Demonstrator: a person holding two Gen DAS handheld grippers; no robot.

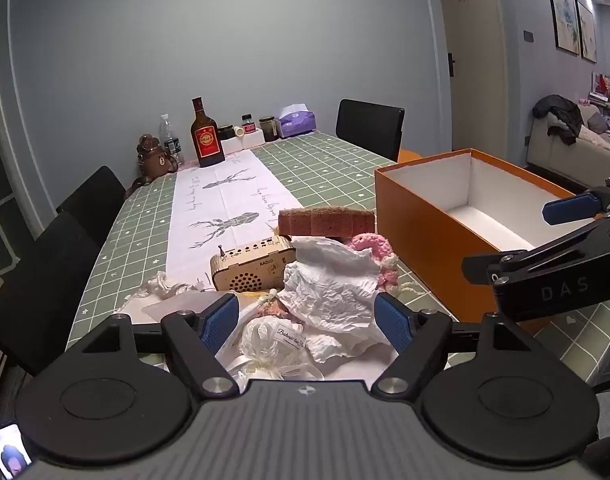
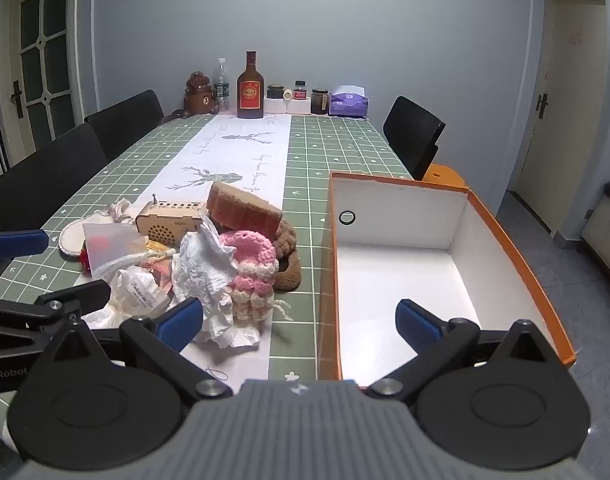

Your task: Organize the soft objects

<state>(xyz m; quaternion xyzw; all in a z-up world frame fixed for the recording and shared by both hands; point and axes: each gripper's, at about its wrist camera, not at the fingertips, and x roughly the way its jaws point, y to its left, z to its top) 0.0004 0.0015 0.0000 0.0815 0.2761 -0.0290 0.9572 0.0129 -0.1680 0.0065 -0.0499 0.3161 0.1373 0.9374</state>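
Note:
A pile of soft things lies on the table: crumpled white tissue (image 1: pixel 329 284) (image 2: pixel 203 268), a pink crocheted toy (image 1: pixel 371 246) (image 2: pixel 251 260), a brown sponge (image 1: pixel 325 222) (image 2: pixel 243 210), a brown plush piece (image 2: pixel 287 256) and a white gauze pouch (image 1: pixel 271 340) (image 2: pixel 135 292). An open orange box (image 1: pixel 417 216) (image 2: pixel 521 264) with a white inside stands right of the pile. My left gripper (image 1: pixel 307 322) is open just above the pouch and tissue. My right gripper (image 2: pixel 299 322) is open and empty over the box's near left wall.
A wooden radio (image 1: pixel 251 266) (image 2: pixel 171 220) sits in the pile, with a white slipper (image 2: pixel 75 236) to its left. A liquor bottle (image 1: pixel 207 136) (image 2: pixel 250 88), jars and a tissue pack (image 2: pixel 349 102) line the far edge. Black chairs (image 1: pixel 371 128) surround the table.

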